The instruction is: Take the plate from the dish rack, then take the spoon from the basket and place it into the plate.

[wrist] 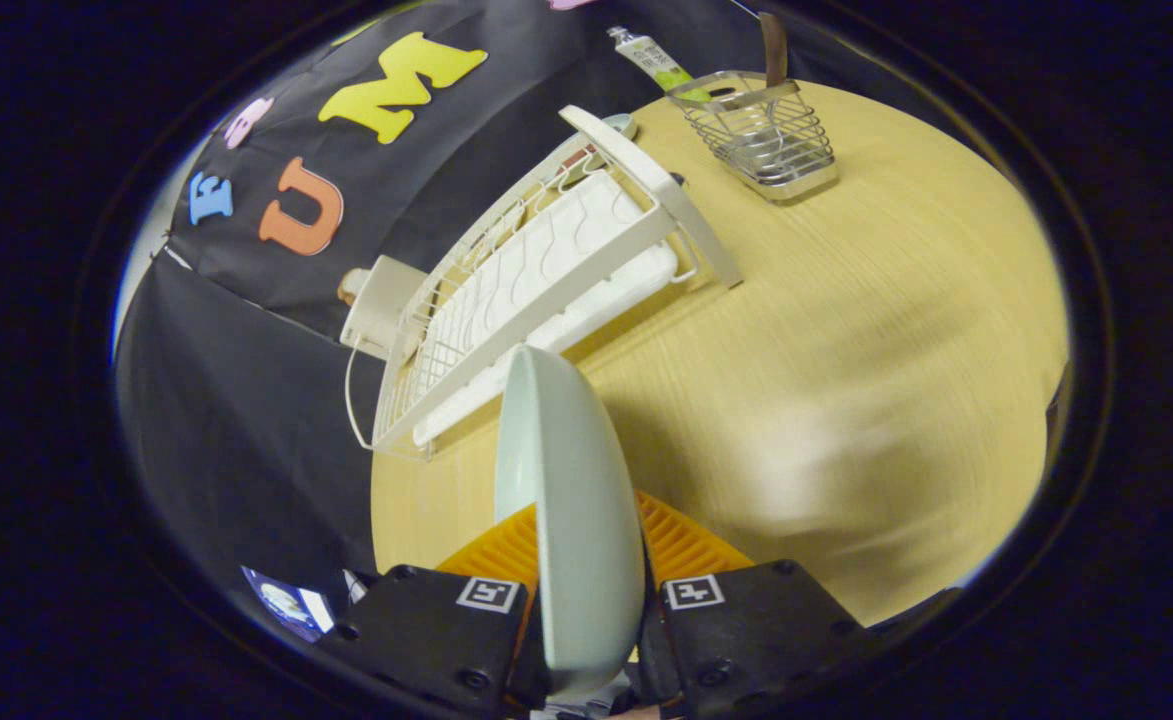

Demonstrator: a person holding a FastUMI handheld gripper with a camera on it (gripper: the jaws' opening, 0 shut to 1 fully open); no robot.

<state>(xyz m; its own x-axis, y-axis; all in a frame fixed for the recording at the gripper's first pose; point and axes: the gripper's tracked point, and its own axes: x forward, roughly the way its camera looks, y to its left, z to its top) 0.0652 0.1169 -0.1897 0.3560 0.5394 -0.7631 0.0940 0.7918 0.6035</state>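
Gripper (586,600) at the bottom centre of the frame: we see both fingers pressed against the plate (566,500), one on each face, holding it edge-on and upright between them.

Surface: we note a pale wooden table (846,350) with fine grain filling the right and centre of the frame. A black cloth wall closes the upper left and left side. A small white box (378,300) with a thin white cord sits at the table's left edge, just beside the rack.

Plate: pale grey-green, glossy, with a smooth rounded rim. It rises from between the fingers toward the centre of the frame, apart from the rack and above the table.

Containers: the white dish rack (536,290) stands at upper centre, a wire frame over a ribbed white drip tray. We cannot tell what lies at its far end. The wire basket (761,135) stands at the upper right, well apart from the plate, with a dark handle (772,50) rising from it. A tube (651,55) lies beyond the basket.
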